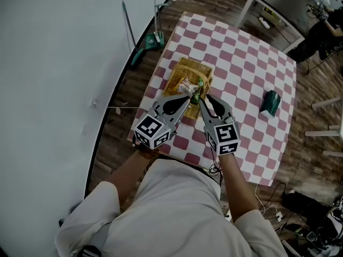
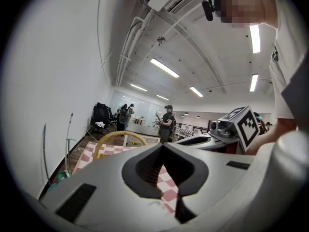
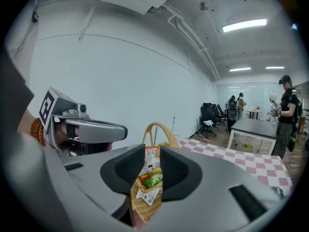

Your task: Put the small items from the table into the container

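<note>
Pink-checked cloth (image 1: 252, 63) covers the table. Left gripper (image 1: 187, 98) has its jaws pressed together on nothing. Right gripper (image 1: 204, 98) stands parted and empty. Both hover at the near end of the wicker basket (image 1: 185, 68), which holds packets (image 1: 187, 85). 1 green pouch (image 1: 271, 103) lies well apart on the cloth. Only the gripper views show the basket's arched handle (image 3: 157, 128).

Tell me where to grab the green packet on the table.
Probably across the middle of the green packet, on its two long edges, coming down from above with the right gripper, which is open and on that side. It sits alone on the checked cloth and looks narrower across than along. Its finer shape is too small to tell.
</note>
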`<state>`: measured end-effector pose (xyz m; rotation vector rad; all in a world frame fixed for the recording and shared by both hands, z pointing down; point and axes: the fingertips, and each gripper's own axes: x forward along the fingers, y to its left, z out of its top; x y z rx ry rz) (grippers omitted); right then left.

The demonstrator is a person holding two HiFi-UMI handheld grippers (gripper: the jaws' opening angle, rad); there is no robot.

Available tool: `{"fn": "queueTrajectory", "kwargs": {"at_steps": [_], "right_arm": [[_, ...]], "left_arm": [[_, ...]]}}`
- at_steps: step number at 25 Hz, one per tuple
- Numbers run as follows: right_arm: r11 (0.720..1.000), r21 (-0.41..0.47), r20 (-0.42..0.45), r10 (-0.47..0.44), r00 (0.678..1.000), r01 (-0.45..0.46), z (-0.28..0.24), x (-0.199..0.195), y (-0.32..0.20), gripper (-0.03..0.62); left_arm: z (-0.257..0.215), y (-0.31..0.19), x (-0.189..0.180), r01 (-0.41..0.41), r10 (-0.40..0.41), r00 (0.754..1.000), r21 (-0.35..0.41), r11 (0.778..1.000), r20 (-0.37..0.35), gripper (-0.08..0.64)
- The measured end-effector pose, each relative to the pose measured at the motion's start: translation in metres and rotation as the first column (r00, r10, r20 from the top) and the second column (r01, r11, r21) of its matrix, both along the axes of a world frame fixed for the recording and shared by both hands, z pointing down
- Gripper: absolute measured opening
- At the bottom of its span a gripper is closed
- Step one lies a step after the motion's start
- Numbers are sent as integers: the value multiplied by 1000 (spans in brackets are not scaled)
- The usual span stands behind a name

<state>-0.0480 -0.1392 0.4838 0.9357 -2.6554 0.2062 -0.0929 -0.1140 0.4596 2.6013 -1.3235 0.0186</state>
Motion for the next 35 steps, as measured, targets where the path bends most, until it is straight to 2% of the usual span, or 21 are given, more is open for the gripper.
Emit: {"fn": "queueTrajectory", "kwargs": {"at_steps": [5,13,18,26,35], "right_arm": [[998,30,66,44,997,-46,-33,31,12,120],[988,101,142,104,984,-118,-86,81,38,114],[978,151,154,120,981,-143,-111,105,58,68],[969,166,181,154,971,-185,-125,137,93,-3],[954,216,195,167,966,-208,-132,148,115,-9]], "left_arm": [[-38,10,31,-68,69,997,65,996,-16,8],[-81,35,76,-169,174,984,140,976,-27,8],[-97,53,104,-232,237,971,109,967,-29,8],[-114,76,134,-297,303,952,135,945,-30,8],[-111,92,152,-334,341,939,128,934,-37,8]]}}
